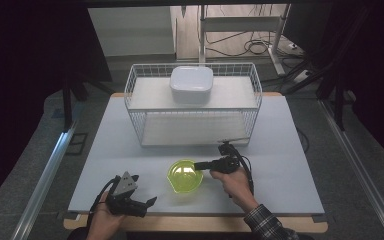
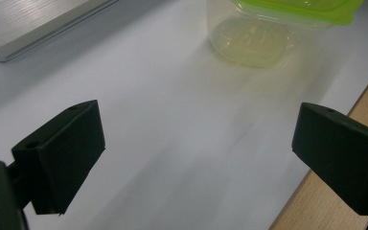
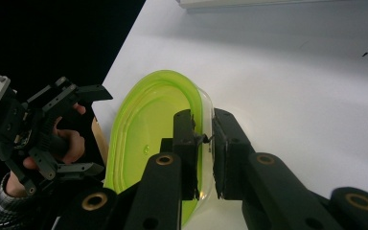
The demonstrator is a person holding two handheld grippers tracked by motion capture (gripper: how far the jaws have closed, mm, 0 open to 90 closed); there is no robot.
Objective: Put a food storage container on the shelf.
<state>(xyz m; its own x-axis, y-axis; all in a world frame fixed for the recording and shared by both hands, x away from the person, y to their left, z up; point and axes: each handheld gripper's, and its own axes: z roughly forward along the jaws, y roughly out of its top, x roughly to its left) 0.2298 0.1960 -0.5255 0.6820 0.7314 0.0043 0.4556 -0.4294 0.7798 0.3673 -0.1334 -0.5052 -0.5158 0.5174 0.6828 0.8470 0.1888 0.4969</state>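
The right gripper (image 3: 203, 148) has its jaws pinched on the rim of the green bowl (image 1: 184, 176), one inside, one outside. The bowl sits near the front edge of the table (image 1: 290, 150), about midway along it. The left gripper (image 1: 139, 202) rests at the front left edge, jaws wide apart and holding nothing. Behind, a wire basket (image 1: 135, 95) carries a white box (image 1: 191, 84).
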